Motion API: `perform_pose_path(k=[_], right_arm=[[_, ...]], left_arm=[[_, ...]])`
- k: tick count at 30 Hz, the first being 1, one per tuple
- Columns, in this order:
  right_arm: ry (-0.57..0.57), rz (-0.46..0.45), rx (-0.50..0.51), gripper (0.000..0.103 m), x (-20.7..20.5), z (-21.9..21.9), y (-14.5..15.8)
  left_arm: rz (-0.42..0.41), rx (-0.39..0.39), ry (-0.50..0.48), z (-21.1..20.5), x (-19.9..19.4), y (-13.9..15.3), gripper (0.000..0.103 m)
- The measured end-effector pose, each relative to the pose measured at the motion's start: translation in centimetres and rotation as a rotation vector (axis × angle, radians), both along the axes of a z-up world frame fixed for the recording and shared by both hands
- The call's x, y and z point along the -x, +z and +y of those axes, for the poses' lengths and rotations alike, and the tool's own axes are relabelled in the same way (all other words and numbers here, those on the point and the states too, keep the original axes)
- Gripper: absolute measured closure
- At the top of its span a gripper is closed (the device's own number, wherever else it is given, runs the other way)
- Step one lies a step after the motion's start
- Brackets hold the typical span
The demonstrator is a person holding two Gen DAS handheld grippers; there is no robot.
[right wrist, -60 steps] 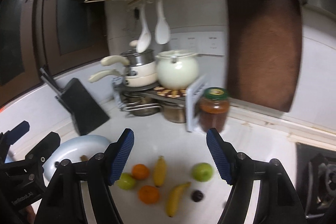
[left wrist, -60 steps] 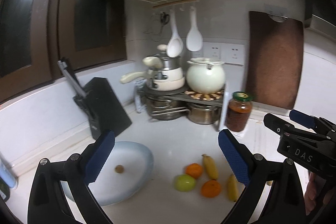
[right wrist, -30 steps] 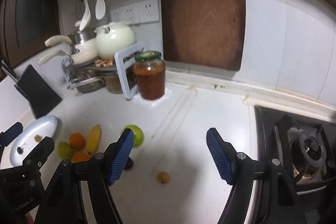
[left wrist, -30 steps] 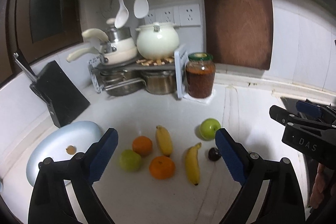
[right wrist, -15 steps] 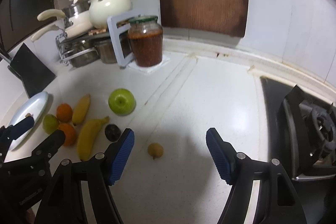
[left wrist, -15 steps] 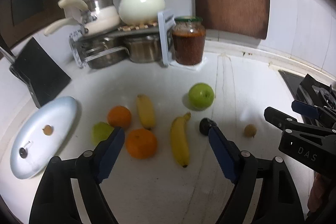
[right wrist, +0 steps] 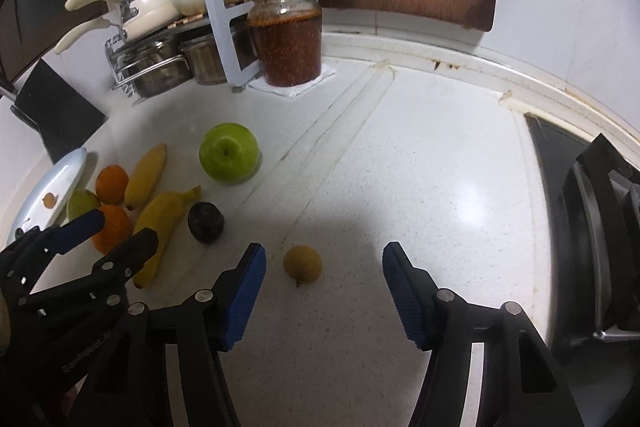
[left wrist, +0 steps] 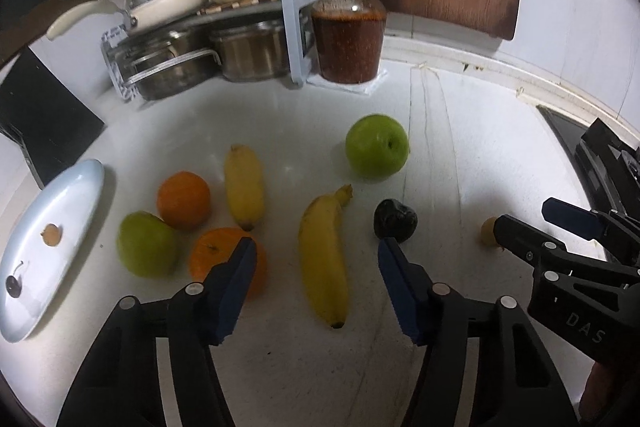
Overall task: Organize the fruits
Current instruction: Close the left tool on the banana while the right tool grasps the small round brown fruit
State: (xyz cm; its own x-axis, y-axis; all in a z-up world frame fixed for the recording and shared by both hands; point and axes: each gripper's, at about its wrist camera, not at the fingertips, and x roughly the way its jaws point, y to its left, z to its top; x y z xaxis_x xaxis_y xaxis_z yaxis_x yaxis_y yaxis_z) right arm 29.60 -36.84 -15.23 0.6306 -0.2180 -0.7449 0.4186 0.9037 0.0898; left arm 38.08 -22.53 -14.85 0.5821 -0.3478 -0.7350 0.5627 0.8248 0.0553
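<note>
**Two grippers over the fruit, nothing grasped**

We hold our left gripper [left wrist: 316,259] above the long banana [left wrist: 325,259], its jaws just narrowed, pads clear of the peel. Our right gripper [right wrist: 323,263] frames the small tan longan [right wrist: 302,263], jaws likewise just narrowed yet not touching. On the white counter [right wrist: 420,187] lie a green apple [left wrist: 377,146], two oranges [left wrist: 183,199], a dark plum [left wrist: 395,219]; the pale blue plate [left wrist: 60,203] sits at the left.
</note>
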Motion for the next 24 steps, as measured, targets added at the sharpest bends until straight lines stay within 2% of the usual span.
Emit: perform_pose_path(k=[8, 13, 18, 24], right_arm=[[0.030, 0.016, -0.028, 0.052, -0.8, 0.1, -0.8], [0.045, 0.024, -0.043, 0.056, -1.4, 0.2, -1.2], [0.050, 0.030, -0.055, 0.061, -1.6, 0.0, -1.5], [0.056, 0.034, -0.058, 0.067, -1.7, -0.1, -1.6]], left_arm=[[0.025, -0.023, 0.000, -0.6, -0.7, -1.2, 0.050], [0.006, -0.045, 0.005, -1.2, -1.1, -1.5, 0.053], [0.034, -0.061, 0.004, -1.7, -1.4, -2.1, 0.061], [0.031, -0.064, 0.002, -1.9, -1.5, -2.2, 0.066]])
